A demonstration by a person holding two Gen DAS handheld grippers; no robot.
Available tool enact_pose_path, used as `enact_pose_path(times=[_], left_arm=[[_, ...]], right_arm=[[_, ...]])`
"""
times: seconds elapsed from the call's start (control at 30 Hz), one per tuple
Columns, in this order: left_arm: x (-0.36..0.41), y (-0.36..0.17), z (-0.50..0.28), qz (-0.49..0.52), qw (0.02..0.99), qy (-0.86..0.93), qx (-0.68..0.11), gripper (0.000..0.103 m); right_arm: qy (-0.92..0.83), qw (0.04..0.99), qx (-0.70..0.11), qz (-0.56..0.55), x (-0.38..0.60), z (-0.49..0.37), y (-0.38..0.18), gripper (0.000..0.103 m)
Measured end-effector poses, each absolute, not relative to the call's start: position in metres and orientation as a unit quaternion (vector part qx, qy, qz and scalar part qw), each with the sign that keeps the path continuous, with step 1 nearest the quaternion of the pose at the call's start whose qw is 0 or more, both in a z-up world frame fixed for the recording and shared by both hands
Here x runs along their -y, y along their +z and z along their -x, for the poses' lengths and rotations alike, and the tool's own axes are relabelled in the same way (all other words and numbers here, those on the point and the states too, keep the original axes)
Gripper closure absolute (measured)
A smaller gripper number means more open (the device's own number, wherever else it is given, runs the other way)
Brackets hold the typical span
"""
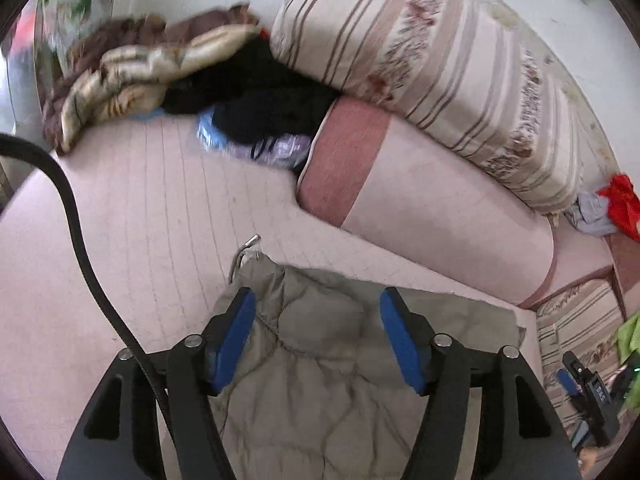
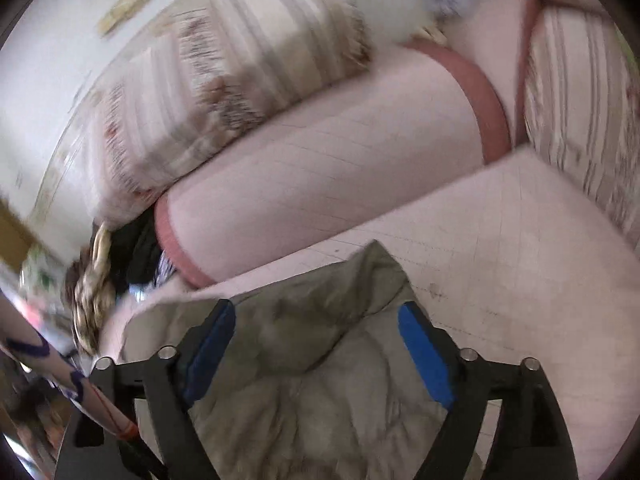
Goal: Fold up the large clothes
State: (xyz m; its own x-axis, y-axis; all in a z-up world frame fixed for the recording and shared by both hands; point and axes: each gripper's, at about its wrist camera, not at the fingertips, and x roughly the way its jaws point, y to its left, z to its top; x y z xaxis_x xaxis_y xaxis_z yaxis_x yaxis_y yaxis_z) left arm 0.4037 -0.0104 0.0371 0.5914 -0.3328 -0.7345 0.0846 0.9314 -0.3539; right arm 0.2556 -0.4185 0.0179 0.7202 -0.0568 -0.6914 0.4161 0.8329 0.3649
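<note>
A grey-olive quilted garment (image 1: 316, 352) lies on the pale pink bed surface (image 1: 160, 208). My left gripper (image 1: 318, 304) is open, its blue pads (image 1: 236, 336) spread wide over the garment's upper edge, near a drawstring end with a metal tip (image 1: 251, 242). In the right wrist view the same garment (image 2: 320, 360) lies under my right gripper (image 2: 316, 316), which is open too, blue pads (image 2: 426, 356) on either side of a raised fold. Neither gripper holds cloth. The other gripper (image 1: 588, 384) shows at the left view's right edge.
A pink bolster (image 1: 420, 184) and a striped cushion (image 1: 420, 52) lie behind the garment. A heap of dark and brown clothes (image 1: 192, 76) sits at the back left. Red and grey clothes (image 1: 612, 204) lie at the right. A black strap (image 1: 72, 216) hangs at the left.
</note>
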Motion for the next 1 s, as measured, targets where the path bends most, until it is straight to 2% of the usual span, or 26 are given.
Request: enact_pose_path(times=[0.07,0.23,0.53,0.77,1.0], left_arm=[[0.024,0.042,-0.393,0.120,0.886,-0.121,-0.431,0.035],[0.072,0.014,-0.384,0.064,0.878,-0.125,-0.458,0.034],[0.130,-0.074,-0.436,0.016,0.857,-0.102,-0.505,0.034],[0.125,-0.096,-0.479,0.062,0.854,-0.104,-0.507,0.030],[0.128,-0.101,-0.483,0.061,0.856,-0.100,-0.504,0.030]], right_arm=[[-0.113,0.907,-0.353,-0.200,0.388,-0.253,0.027,0.028],[-0.056,0.917,-0.384,-0.089,0.310,-0.269,0.010,0.039],[-0.069,0.895,-0.433,-0.081,0.316,-0.336,-0.077,0.039],[-0.067,0.890,-0.432,-0.130,0.351,-0.368,-0.117,0.029],[-0.063,0.890,-0.427,-0.146,0.356,-0.372,-0.127,0.028]])
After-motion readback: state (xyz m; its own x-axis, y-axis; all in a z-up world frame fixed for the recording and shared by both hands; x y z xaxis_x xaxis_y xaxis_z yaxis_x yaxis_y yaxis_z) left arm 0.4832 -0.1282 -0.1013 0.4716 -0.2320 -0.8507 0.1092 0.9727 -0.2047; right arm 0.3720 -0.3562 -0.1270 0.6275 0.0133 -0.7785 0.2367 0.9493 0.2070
